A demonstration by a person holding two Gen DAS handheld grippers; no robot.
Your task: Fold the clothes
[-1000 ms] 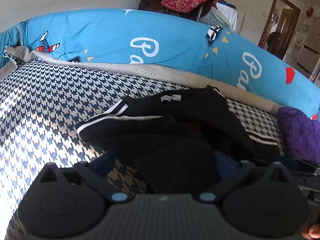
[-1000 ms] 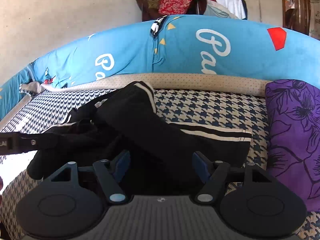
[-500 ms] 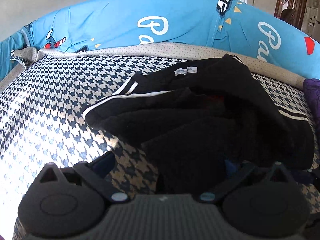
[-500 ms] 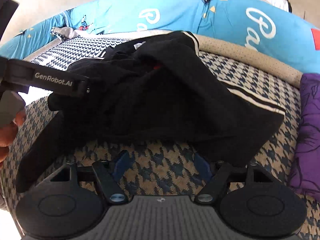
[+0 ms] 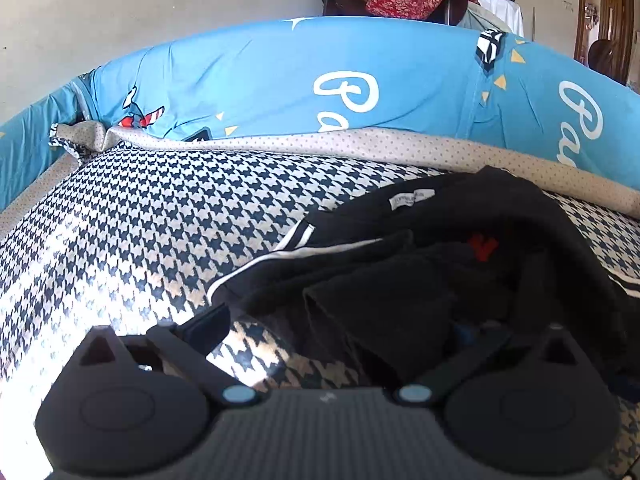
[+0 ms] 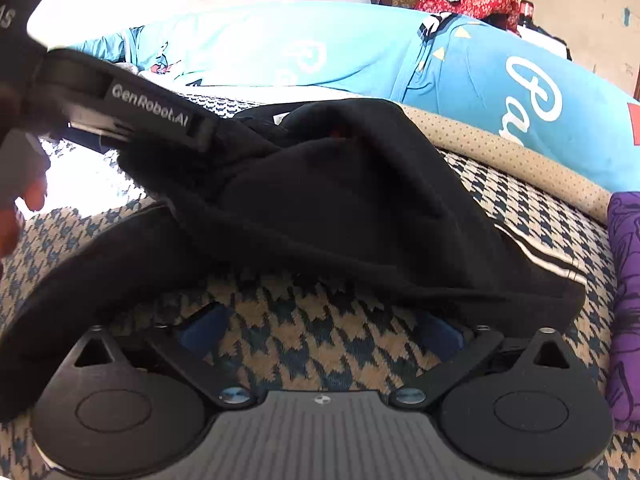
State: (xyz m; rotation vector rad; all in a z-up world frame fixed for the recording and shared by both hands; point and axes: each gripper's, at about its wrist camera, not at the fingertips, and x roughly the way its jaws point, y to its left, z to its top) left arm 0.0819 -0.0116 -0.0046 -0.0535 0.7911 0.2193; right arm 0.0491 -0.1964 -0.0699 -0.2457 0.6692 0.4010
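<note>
Your black striped garment (image 6: 340,208) lies bunched on the houndstooth bedcover (image 5: 140,240), just beyond your right gripper (image 6: 320,330), whose jaws stand wide and empty. Your left gripper (image 5: 344,320) spreads wide, its right finger under cloth.

A black garment (image 5: 460,264) with white stripes lies crumpled on the houndstooth bed cover (image 5: 160,232).

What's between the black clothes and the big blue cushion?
In the left wrist view, a beige dotted band runs between the black garment and the blue cushion, with some houndstooth cover showing too.
</note>
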